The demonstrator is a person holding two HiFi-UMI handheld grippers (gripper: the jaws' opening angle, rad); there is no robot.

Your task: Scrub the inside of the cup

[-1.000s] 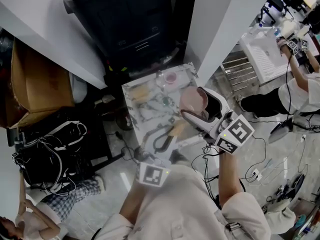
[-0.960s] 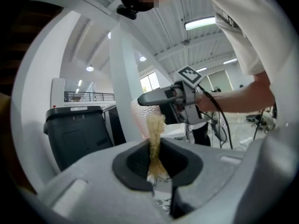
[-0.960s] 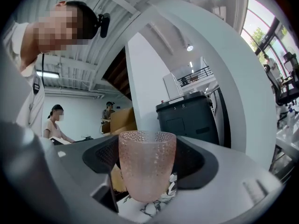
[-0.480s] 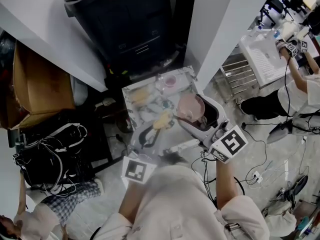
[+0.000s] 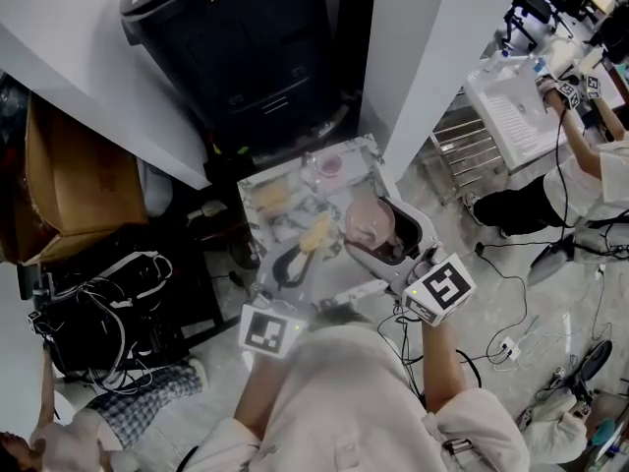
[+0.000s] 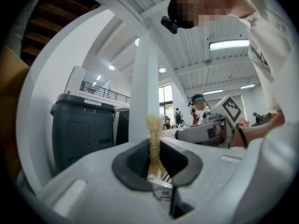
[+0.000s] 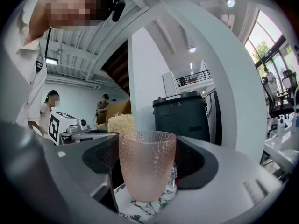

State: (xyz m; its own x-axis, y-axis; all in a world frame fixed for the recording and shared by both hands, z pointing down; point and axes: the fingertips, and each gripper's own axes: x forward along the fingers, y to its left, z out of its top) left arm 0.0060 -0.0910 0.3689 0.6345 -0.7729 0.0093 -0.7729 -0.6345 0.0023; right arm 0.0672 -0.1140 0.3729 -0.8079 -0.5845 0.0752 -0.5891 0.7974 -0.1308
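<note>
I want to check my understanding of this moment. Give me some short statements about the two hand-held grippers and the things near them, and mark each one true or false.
1. The right hand-held gripper grips a pink cup. True.
2. The left hand-held gripper is empty. False: its jaws are shut on a yellowish scrubber.
3. The scrubber is inside the cup. False: it is outside the cup, beside it.
4. A dark bin stands beyond the marbled table. True.
</note>
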